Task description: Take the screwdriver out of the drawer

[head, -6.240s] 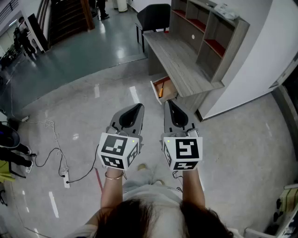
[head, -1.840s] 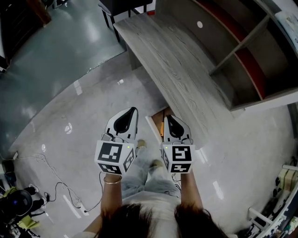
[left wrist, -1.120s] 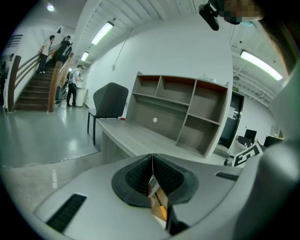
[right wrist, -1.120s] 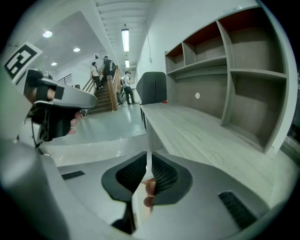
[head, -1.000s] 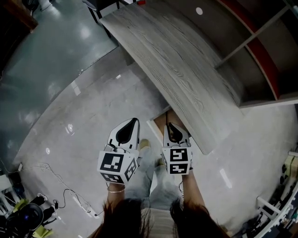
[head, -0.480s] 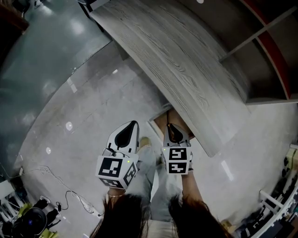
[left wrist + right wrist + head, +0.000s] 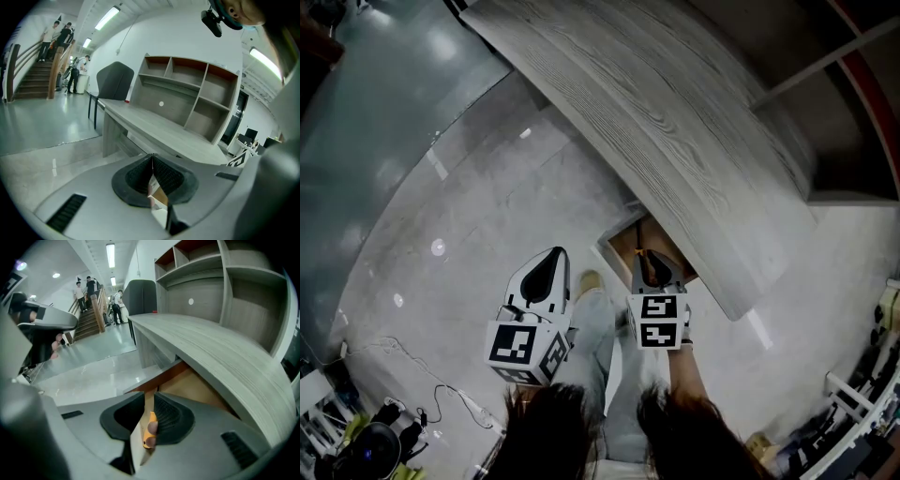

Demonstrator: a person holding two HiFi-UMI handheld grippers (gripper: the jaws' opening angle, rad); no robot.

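Edging nearer the open drawer [image 7: 624, 244] under the desk [image 7: 675, 122] than a moment ago — holding the right gripper [image 7: 149, 401] fingers narrowly apart over the orange screwdriver [image 7: 151, 418] lying inside, the left gripper [image 7: 152, 157] fingers together — and probably risking pushing the handle aside through too slim a gap.

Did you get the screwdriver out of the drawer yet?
Not yet. Done: the drawer under the desk is open. In hand: the right gripper hangs over it, jaws a little apart, and the orange screwdriver shows between them, lying in the drawer. Left to do: close on it and lift it out. The left gripper is shut and empty, over the floor beside the drawer.
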